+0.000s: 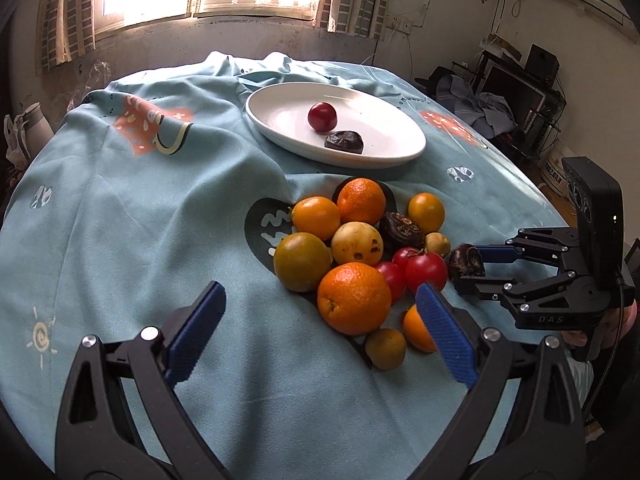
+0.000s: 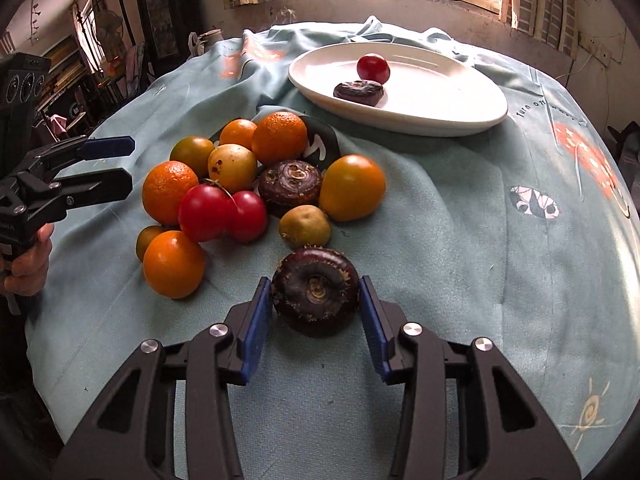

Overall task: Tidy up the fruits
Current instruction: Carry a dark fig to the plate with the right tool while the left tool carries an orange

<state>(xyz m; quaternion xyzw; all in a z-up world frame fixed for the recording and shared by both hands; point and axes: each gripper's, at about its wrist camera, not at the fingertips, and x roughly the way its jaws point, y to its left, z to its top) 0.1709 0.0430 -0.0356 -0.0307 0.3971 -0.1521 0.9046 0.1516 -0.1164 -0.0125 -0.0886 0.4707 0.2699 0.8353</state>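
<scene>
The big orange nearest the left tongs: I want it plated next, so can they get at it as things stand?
Probably yes. The left tongs are open and empty, and the big orange sits at the pile's near edge with only bare cloth before it, though tomatoes crowd its right side.

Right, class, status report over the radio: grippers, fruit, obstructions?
Right gripper shut on dark water chestnut. Left gripper open, empty. White plate holds two pieces. Path to plate unobstructed.

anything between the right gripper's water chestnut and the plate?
Yes, in the right wrist view: a small greenish fruit lies just beyond the gripped water chestnut, then bare tablecloth to the plate.
</scene>
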